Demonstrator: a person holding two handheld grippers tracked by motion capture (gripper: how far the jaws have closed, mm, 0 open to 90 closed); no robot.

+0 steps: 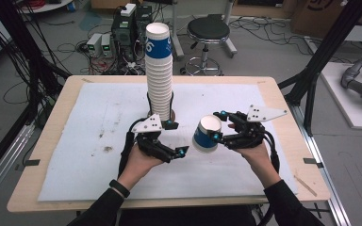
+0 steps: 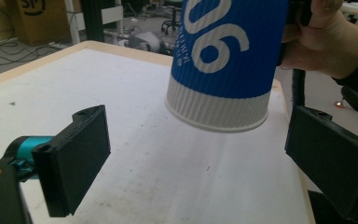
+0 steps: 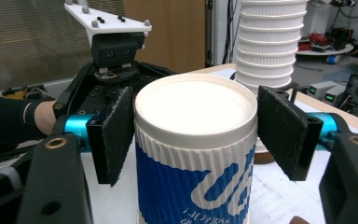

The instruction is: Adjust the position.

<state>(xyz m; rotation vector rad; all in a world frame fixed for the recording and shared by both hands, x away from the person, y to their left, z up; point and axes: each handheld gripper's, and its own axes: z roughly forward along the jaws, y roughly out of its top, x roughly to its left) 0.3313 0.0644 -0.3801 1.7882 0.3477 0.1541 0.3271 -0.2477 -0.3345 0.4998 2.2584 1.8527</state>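
Right tongs (image 1: 215, 127) grasping blue cup (image 1: 205, 134) mid-table, left tongs (image 1: 175, 139) released beside cup stack (image 1: 159, 70)

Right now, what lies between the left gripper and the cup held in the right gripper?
Nothing: in the left gripper view, bare white mat runs from the left gripper to the cup, which hangs above it.

Blk sleeves, blk wristband (image 1: 119, 188), teal-jointed blk hand-held grippers

Cup stack (image 3: 272, 42) top cut off by frame edge
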